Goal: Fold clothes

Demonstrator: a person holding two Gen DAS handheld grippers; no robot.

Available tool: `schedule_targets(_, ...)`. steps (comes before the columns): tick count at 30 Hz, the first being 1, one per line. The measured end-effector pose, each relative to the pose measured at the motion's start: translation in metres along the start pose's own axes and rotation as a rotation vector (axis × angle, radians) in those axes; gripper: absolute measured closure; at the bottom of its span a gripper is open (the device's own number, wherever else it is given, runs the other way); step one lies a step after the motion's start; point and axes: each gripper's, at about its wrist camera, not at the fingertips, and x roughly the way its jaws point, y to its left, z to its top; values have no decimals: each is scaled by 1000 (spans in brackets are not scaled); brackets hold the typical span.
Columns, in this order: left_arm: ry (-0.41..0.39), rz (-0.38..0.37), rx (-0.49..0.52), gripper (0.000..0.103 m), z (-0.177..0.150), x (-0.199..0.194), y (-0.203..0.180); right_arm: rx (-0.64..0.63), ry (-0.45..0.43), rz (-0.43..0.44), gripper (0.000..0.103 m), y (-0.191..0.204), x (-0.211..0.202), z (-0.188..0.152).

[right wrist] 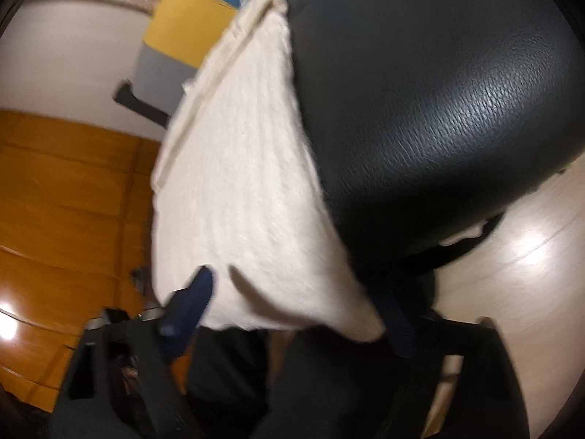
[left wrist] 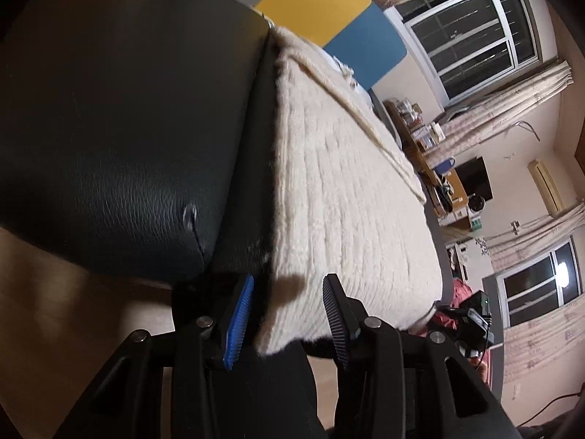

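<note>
Black leather cushion (left wrist: 109, 128) serves as the work surface.

1. Left gripper (left wrist: 287, 320): I see the jaws parted. A corner of the cream knit garment (left wrist: 347, 201) lies between the pads, which are not pressing it.
2. Right gripper (right wrist: 292, 311): the fingers are wide apart and blurred, with the garment hem across them. I cannot tell whether it is gripped.
3. Garment: stretches ahead of both grippers, along the cushion's edge.
4. Curtained windows (left wrist: 471, 36): far beyond the left gripper, to its right.

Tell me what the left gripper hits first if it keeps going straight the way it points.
Most likely the cream knit garment: its near corner already lies between the open fingers of the left gripper, with the black leather cushion just beside that line.
</note>
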Motion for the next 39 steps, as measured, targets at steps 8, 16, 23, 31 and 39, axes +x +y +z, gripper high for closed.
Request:
schedule_targets(8, 49, 8, 13, 62, -7, 12, -3, -125, 22, -49, 72, 26, 6, -9)
schedule_targets(16, 153, -4, 80, 60, -12, 37, -11, -112, 36, -14, 70, 20, 1, -12)
schedule_targets(23, 83, -52, 83, 97, -20, 24, -19, -79, 53, -24, 70, 24, 10, -11)
schedule_targets(31, 11, -190, 113, 97, -16, 2, -34, -172, 17, -88, 75, 39, 9, -18)
schedule_targets(39, -64, -372, 129, 97, 7, -22, -51, -168, -32, 104, 75, 48, -6, -12)
